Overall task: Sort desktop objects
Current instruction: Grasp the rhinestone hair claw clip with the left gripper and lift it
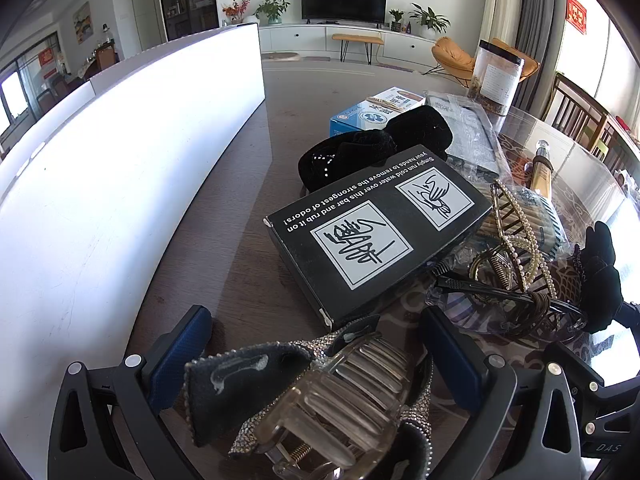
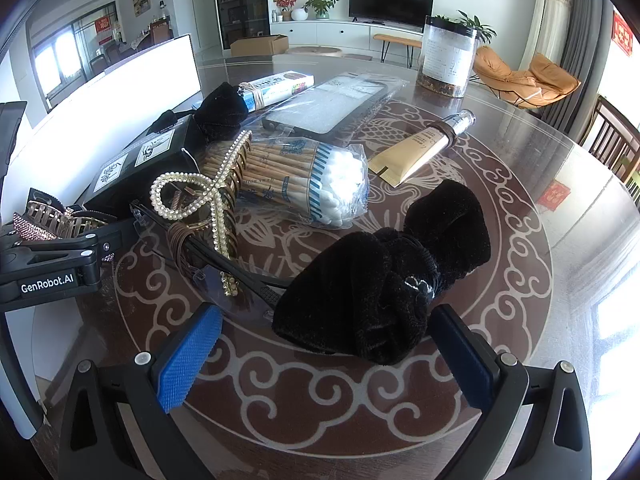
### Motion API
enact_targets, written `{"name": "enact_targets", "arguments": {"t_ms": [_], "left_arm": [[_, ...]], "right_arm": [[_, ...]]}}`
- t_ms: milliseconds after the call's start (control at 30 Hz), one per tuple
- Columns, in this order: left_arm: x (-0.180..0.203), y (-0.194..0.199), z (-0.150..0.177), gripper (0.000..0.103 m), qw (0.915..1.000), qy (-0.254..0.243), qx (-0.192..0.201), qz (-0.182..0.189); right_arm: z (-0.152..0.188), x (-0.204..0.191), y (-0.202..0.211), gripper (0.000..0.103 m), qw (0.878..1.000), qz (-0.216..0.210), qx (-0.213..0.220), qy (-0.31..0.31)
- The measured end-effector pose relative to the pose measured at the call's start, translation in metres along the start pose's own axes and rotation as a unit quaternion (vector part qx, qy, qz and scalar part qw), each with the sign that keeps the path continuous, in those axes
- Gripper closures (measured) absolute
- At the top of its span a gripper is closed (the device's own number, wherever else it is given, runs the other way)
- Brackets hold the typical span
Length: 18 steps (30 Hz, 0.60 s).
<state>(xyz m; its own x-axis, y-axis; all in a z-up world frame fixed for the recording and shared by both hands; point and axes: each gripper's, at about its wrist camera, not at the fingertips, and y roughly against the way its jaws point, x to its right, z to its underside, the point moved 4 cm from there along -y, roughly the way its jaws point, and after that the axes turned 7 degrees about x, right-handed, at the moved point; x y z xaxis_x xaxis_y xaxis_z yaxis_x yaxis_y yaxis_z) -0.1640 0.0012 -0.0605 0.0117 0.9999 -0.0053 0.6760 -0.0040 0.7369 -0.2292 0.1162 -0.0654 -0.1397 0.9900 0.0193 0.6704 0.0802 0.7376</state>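
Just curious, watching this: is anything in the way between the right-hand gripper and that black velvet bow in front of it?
Nothing visible. The right gripper is open, and the black velvet bow lies directly ahead on bare table, its near edge about level with the fingertips.

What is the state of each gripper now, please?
Left gripper: open, fingers around the rhinestone hair claw, not clamped.
Right gripper: open, empty, just before the black velvet bow.

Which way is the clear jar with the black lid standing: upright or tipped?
Upright. The jar stands on its base on the table, black lid on top.
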Motion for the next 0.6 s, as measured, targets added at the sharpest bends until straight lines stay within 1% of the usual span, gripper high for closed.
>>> {"name": "enact_targets", "arguments": {"t_ms": [600], "left_arm": [[-0.0007,-0.0002,0.0027,0.0,1.0,0.001,0.001,0.0]], "right_arm": [[-0.0001,0.0001,0.0,0.0,1.0,0.0,0.0,0.0]]}}
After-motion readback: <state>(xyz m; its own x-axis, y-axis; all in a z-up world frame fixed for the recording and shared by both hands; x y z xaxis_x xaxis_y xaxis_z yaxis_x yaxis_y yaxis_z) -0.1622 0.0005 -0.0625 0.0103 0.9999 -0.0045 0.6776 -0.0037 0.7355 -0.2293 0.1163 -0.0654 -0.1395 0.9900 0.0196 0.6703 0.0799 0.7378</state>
